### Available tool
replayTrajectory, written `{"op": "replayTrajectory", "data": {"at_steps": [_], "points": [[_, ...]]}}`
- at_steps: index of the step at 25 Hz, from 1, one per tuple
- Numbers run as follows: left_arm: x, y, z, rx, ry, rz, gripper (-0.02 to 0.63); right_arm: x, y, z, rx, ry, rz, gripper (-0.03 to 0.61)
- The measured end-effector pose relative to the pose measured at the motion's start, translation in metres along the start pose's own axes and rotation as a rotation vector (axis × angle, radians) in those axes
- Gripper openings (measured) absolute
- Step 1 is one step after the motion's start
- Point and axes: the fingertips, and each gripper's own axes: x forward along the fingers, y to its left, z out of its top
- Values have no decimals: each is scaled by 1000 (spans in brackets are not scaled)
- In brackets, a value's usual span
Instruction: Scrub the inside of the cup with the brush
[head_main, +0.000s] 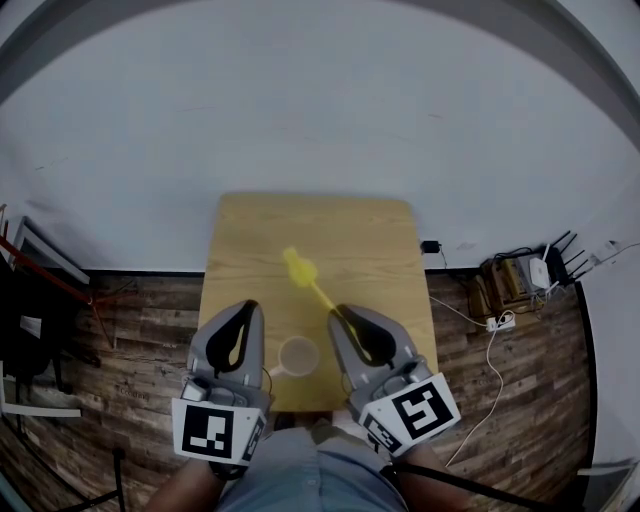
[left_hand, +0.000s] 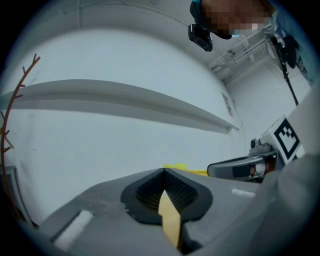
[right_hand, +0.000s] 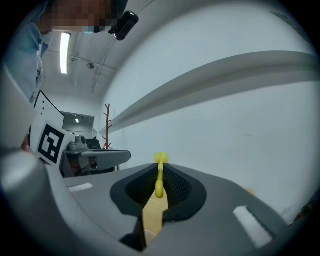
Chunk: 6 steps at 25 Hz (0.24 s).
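Note:
A pale cup (head_main: 298, 356) stands near the front edge of the small wooden table (head_main: 250, 230), its handle turned left. It sits between my two grippers. The yellow brush (head_main: 305, 278) points away over the table's middle, bristle head farthest from me. My right gripper (head_main: 339, 312) is shut on the end of its handle; in the right gripper view the brush (right_hand: 159, 175) runs out between the jaw tips of the right gripper (right_hand: 160, 169). My left gripper (head_main: 247, 305) is shut with nothing in it, left of the cup. Its jaws meet at the tip of the left gripper (left_hand: 164, 170).
The table is narrow, with wood floor on both sides and a white wall behind. A power strip with cables (head_main: 500, 322) and a router (head_main: 545, 268) lie on the floor at the right. A dark rack (head_main: 30, 330) stands at the left.

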Motion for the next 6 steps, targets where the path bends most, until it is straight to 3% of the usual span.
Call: {"op": "replayTrajectory", "data": {"at_steps": [6], "points": [[6,-7,1,2,-1,4,20,-2,-8,0,1,-2,8,38]]}}
